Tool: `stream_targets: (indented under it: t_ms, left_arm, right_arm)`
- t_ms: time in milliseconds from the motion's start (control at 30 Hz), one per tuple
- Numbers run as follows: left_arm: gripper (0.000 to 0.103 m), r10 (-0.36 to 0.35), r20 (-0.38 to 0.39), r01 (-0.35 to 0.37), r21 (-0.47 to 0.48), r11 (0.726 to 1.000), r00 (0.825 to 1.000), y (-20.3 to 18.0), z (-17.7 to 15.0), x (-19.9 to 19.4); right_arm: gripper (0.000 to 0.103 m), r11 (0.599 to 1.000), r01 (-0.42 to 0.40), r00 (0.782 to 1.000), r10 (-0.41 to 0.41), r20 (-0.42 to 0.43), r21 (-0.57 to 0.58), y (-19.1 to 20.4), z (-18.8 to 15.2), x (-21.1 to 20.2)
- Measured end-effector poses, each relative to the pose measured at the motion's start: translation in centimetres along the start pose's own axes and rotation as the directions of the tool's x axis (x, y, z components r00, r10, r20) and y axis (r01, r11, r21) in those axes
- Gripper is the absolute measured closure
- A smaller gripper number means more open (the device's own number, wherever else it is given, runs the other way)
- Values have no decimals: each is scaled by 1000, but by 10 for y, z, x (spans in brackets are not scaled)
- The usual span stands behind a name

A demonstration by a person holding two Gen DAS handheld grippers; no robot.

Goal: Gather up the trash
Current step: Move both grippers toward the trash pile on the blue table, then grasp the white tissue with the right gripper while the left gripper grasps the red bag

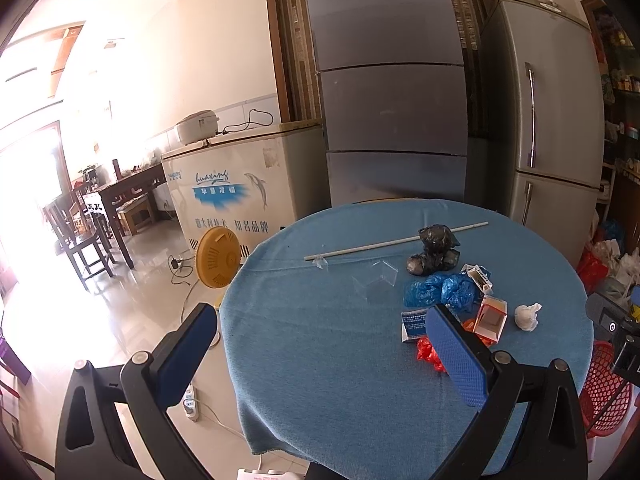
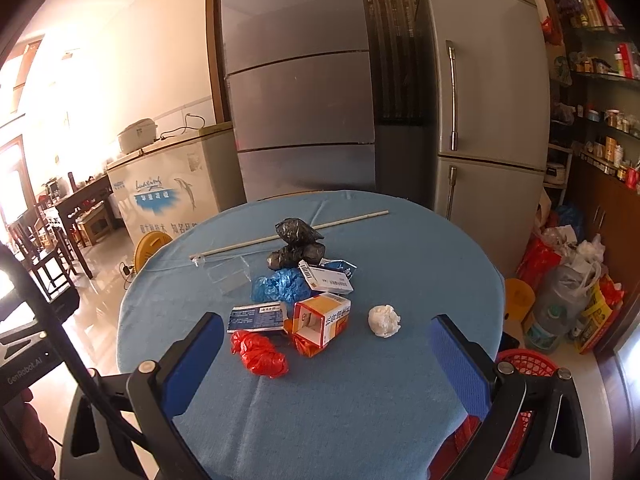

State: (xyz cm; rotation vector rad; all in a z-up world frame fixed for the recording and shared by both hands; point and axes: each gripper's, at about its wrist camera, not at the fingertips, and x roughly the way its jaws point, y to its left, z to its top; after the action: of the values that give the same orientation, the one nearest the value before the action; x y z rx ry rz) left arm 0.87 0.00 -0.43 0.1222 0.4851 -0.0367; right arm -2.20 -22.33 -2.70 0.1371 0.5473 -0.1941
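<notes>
Left gripper: fingers spread wide, nothing between them; held above the near-left part of the tabletop, its right finger overlapping the trash pile in the left wrist view.
Right gripper: fingers spread wide, holding nothing; held over the near edge, with the trash ahead between the 2 fingers in the right wrist view.
Tabletop: round, covered with a blue cloth; near half bare.
Trash pile: clustered a little past the tabletop's centre.
Black bag: crumpled, at the far end of the pile, resting against the rod.
Rod: thin, white, lying flat across the far side of the tabletop.
Clear plastic box: left of the pile, just beside the blue bag.
Blue bag: crumpled, in front of the black bag.
White carton: barcode up, lying on the blue bag's right side.
Blue-and-white carton: flattened, at the pile's near-left.
Orange carton: on its side, open end toward the camera, touching the flattened carton.
Red bag: crumpled, nearest item, just in front of the flattened carton.
White paper ball: alone, right of the orange carton, apart from it.
Red basket: mesh, on the floor just beyond the tabletop's right edge.
Surroundings: 2 grey refrigerators behind the tabletop; chest freezer and yellow fan at left.
</notes>
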Motion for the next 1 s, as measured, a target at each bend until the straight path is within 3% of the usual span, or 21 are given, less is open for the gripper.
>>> stream_targets:
  t_ms: [633, 900, 1000]
  left_arm:
    - [0, -11, -75, 12, 1, 1000, 997, -9, 2, 44]
    - [0, -18, -142, 20, 12, 1000, 990, -22, 3, 73]
    - [0, -60, -194, 61, -2, 998, 979, -29, -2, 90]
  right_arm:
    - [0, 999, 38, 999, -37, -31, 22, -16, 3, 36]
    - [0, 996, 34, 996, -28, -86, 78, -31, 2, 64]
    - [0, 995, 44, 995, -36, -94, 95, -41, 1, 74]
